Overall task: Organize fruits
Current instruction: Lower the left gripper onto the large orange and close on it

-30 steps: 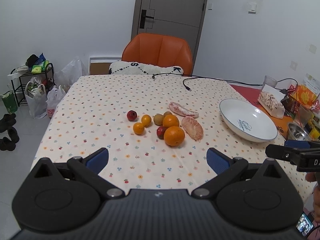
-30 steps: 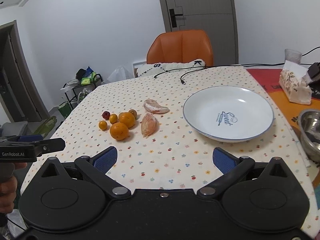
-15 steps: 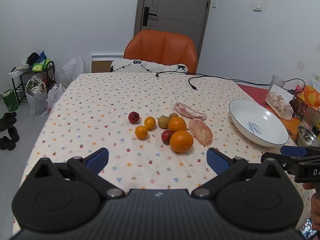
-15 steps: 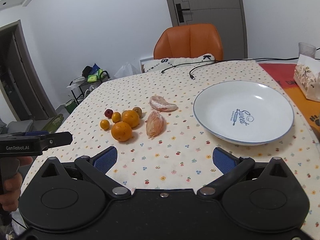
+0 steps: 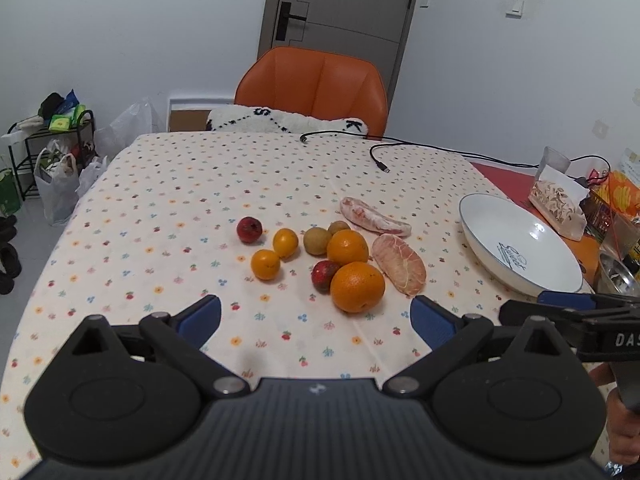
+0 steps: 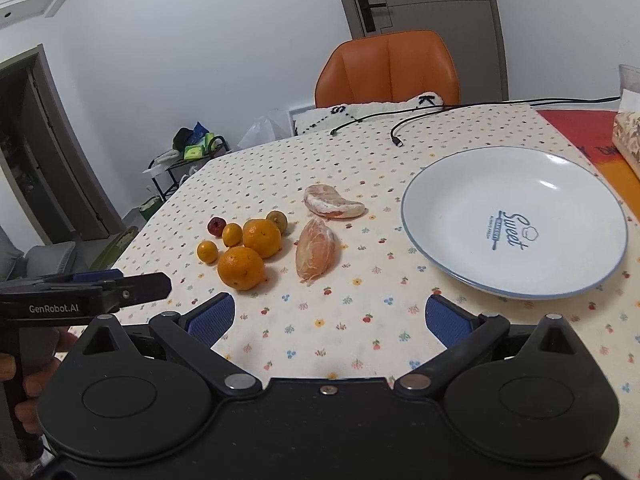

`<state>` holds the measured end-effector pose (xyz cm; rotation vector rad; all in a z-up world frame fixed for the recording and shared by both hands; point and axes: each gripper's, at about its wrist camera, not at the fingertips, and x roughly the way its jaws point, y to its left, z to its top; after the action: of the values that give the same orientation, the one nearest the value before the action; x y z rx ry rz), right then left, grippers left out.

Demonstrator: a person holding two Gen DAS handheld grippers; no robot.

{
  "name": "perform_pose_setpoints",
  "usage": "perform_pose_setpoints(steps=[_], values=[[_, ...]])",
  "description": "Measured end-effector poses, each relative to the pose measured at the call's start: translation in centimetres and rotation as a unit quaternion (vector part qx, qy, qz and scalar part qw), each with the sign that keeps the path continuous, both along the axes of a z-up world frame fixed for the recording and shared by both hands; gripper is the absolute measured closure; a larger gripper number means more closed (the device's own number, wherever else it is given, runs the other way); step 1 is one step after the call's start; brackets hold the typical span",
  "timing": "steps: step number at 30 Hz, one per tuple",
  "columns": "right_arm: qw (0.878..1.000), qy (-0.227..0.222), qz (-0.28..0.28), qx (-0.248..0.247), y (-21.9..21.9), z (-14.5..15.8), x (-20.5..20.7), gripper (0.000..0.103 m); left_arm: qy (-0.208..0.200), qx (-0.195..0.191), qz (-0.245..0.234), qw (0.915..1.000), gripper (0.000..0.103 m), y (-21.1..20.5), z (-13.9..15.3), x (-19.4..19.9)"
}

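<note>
Both sets of fingers wide open and empty: take that soft peeled segment [image 6: 316, 249] gently across its middle, it'll bruise.

Glossy glazed plate [image 6: 448, 184], cloth tablecloth [image 5: 192, 184]

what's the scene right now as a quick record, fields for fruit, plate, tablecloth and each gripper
fruit: two oranges, small citrus, red fruits, green-brown fruits and two peeled segments, clustered mid-table
plate: white plate, empty, right of the fruit
tablecloth: floral tablecloth under everything
left gripper: jaws open, holding nothing, short of the fruit
right gripper: jaws open, holding nothing, over the cloth between fruit and plate
</note>
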<state>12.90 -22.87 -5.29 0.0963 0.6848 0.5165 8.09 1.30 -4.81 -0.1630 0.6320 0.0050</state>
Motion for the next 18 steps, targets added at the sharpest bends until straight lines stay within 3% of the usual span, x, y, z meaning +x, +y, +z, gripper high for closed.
perform_pose_setpoints(steps=[3,11,18], values=[[1.000,0.005,0.002,0.003,0.3,-0.3,0.6,0.005,0.000,-0.005,-0.001,1.0000,0.007,-0.1,-0.3,0.6],[1.000,0.006,0.018,0.003,1.1,-1.1,1.9,0.029,0.005,-0.022,-0.005,0.9997,0.026,-0.5,-1.0,2.4],[1.000,0.014,0.017,0.001,1.5,-1.9,3.3,0.031,0.017,-0.032,-0.011,0.9993,0.040,-1.2,-1.7,4.0]])
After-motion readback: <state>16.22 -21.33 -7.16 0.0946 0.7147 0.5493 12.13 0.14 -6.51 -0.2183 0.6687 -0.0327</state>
